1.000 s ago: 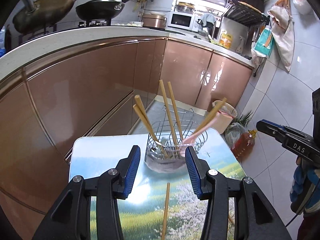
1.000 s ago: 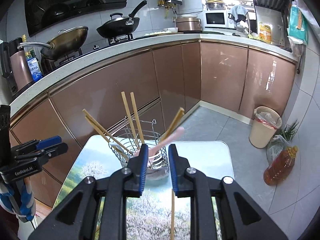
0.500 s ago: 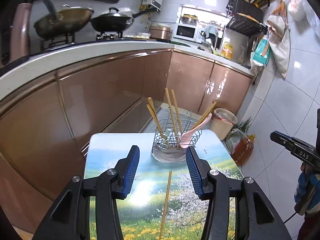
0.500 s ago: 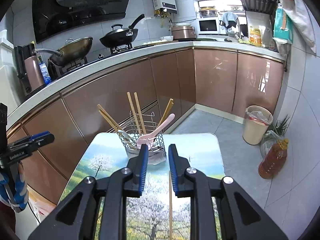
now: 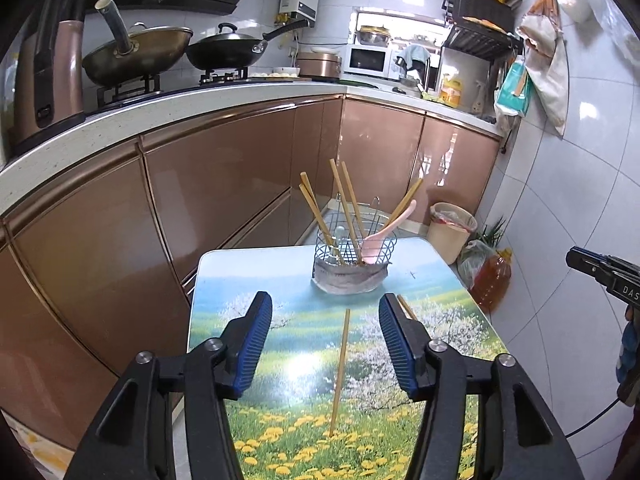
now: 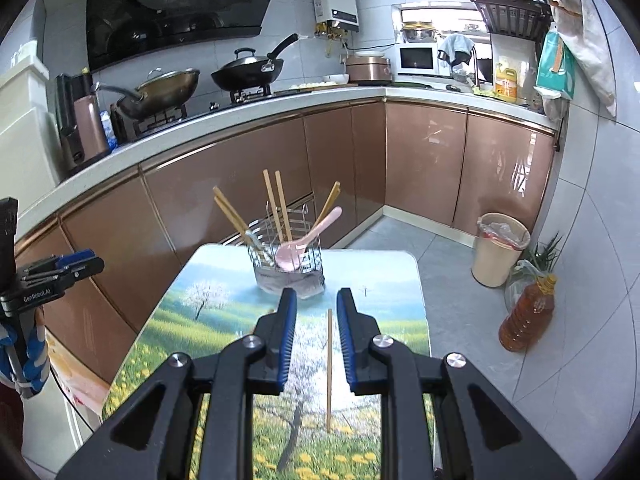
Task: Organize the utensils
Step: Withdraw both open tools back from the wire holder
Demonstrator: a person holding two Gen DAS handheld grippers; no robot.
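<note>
A wire utensil basket [image 5: 352, 250] [image 6: 289, 258] stands at the far end of a small table with a landscape print [image 5: 280, 292] [image 6: 384, 280]. It holds several wooden chopsticks [image 5: 344, 204] [image 6: 276, 208] and a pink spoon [image 5: 384, 236] [image 6: 308, 238]. One loose chopstick [image 5: 341, 368] [image 6: 329, 364] lies flat on the table. My left gripper [image 5: 325, 340] is open and empty above it. My right gripper [image 6: 316, 334] is open, narrower, and empty, with that chopstick showing between its fingers. Another chopstick end [image 5: 406, 307] shows by the left gripper's right finger.
Brown kitchen cabinets [image 5: 240, 184] stand close behind and left of the table. A bin [image 6: 500, 254], a bag and an oil bottle [image 6: 526, 314] stand on the floor to the right. Pans sit on the stove [image 6: 240, 76] on the counter.
Both grippers have pulled back and up from the basket, which now looks smaller and farther. The pink spoon stays in the basket. More of the loose chopstick is in view.
</note>
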